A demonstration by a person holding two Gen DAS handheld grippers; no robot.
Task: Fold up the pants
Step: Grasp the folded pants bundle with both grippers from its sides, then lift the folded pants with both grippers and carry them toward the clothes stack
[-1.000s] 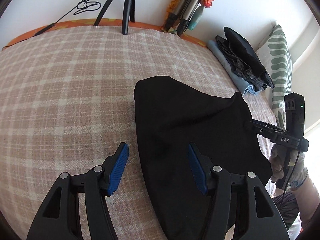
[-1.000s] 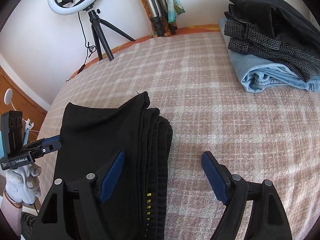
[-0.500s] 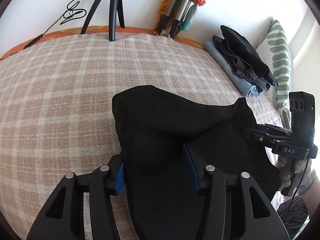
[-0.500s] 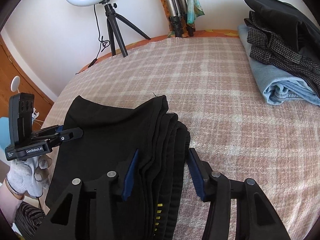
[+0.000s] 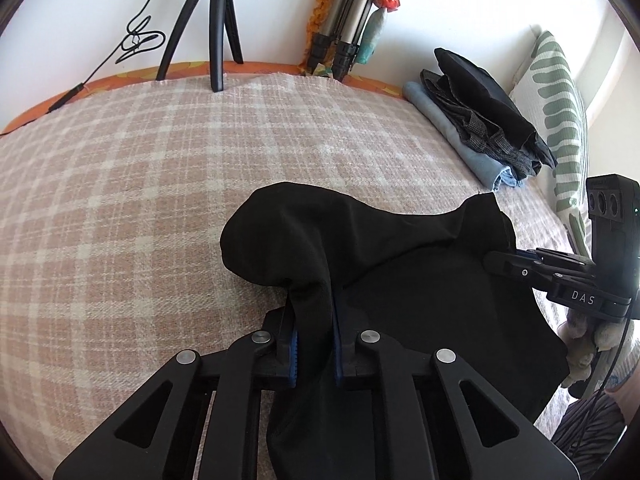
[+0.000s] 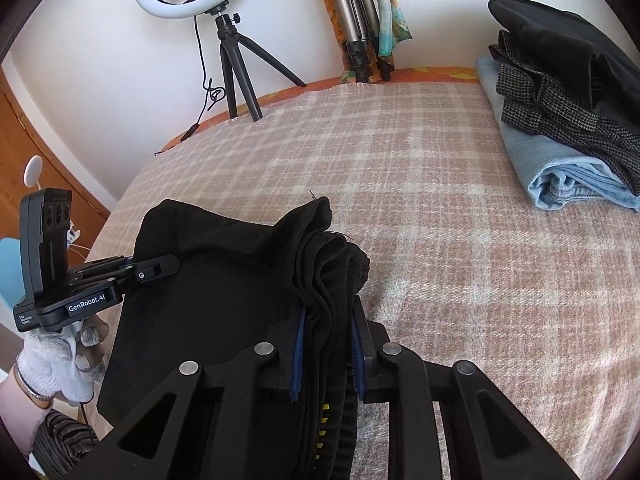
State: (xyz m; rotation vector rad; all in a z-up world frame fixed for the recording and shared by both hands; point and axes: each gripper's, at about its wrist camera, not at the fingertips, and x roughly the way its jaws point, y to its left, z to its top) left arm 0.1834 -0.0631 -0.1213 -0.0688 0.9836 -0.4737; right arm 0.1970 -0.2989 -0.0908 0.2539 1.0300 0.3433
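Black folded pants lie at the near edge of a pink plaid bed. My left gripper is shut on the left edge of the pants, with cloth bunched between its blue pads. My right gripper is shut on the right edge, a thick stack of folded layers. Each gripper shows in the other's view: the right one at the pants' right side, the left one at their left side. Both pinched edges are raised off the bed.
A pile of folded clothes lies at the far right of the bed, with a green-striped pillow beside it. A ring light on a tripod and more tripod legs stand against the wall behind the bed.
Both grippers moved forward over the pants' edges and closed on them. The pinched edges have lifted and the cloth bunches up between the two grippers.
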